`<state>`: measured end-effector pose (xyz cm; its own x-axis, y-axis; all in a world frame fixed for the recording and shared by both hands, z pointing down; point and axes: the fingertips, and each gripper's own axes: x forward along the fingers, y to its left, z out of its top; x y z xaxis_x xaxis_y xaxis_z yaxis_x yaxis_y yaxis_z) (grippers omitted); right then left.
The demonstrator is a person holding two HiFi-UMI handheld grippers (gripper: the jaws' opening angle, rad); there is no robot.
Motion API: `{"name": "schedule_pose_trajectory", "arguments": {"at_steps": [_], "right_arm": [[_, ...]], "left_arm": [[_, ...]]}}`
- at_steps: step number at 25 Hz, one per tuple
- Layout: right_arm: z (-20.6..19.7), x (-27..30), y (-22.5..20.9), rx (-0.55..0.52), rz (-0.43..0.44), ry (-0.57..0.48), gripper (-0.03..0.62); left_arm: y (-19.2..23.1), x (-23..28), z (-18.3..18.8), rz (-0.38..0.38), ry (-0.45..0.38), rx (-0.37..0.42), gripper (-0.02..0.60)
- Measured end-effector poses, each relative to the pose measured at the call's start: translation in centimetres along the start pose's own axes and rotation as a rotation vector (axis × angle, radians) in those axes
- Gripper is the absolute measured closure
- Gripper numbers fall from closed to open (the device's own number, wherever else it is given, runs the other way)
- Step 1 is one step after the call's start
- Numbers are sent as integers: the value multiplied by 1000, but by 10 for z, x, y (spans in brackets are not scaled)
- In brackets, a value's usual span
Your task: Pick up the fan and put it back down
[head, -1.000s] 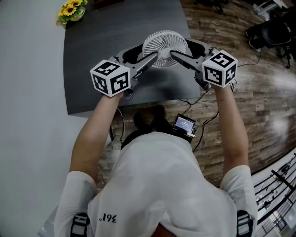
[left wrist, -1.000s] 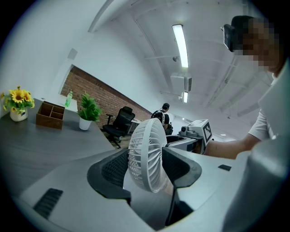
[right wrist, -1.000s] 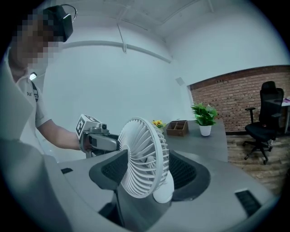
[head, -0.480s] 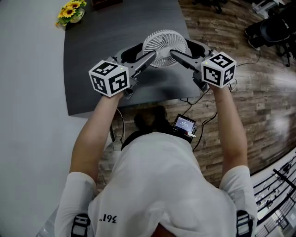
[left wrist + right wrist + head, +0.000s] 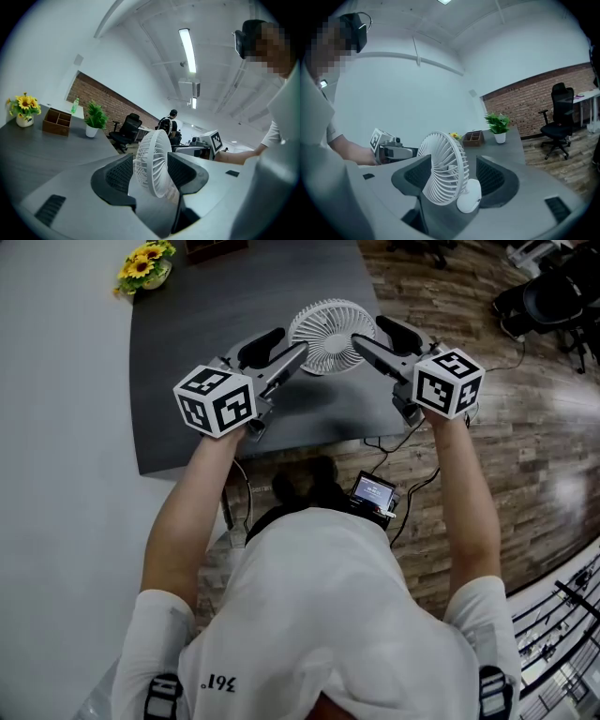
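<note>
Nearest to me, my left gripper (image 5: 284, 351) is released. Its 2 jaws stand apart, and the left gripper view shows the fan (image 5: 333, 332) in the gap, which is wider than the disc is thick. My right gripper (image 5: 375, 338) is just as slack, with its jaws wide and the fan between them, not clamped. The 2 grippers flank the fan from left and right, their tips just beside its rim.

The fan sits on the near right part of the dark table (image 5: 206, 306). Its round grille faces back toward me and tilts upward, so its axis runs from the table up toward my head. The disc's plane lies across, from left gripper to right.

The head view gives the full circle of the grille but no foot. Only the right gripper view shows the white rounded foot (image 5: 469, 198), low beside the grille. The left gripper view takes the disc nearly edge-on and catches my right gripper beyond it.

Farther off, sunflowers (image 5: 145, 261) stand at the table's far left corner. The left gripper view adds a wooden box (image 5: 57, 122) and a potted plant (image 5: 95, 119).
</note>
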<state>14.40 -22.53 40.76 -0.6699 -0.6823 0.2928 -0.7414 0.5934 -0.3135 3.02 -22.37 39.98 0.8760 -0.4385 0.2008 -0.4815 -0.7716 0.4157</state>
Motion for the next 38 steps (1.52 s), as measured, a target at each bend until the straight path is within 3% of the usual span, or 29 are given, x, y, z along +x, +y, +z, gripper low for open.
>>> {"name": "schedule_pose_trajectory", "arguments": {"at_steps": [11, 16, 23, 25, 27, 30, 38], "right_arm": [[12, -22, 8, 4, -86, -79, 315], [19, -32, 22, -19, -100, -107, 315], [17, -40, 48, -53, -92, -104, 326], [18, -42, 51, -49, -91, -109, 365], [18, -44, 53, -20, -88, -127, 469], [17, -42, 56, 2, -83, -139, 533], [18, -50, 66, -32, -133, -146, 537]], "left_arm": [[-6, -15, 2, 8, -13, 0, 344], [-11, -26, 10, 12, -43, 9, 412], [-32, -43, 13, -21, -64, 29, 442], [-37, -45, 14, -31, -66, 31, 448], [-40, -47, 13, -41, -66, 31, 453], [-42, -52, 13, -57, -69, 30, 458], [-59, -67, 11, -80, -78, 35, 477]]}}
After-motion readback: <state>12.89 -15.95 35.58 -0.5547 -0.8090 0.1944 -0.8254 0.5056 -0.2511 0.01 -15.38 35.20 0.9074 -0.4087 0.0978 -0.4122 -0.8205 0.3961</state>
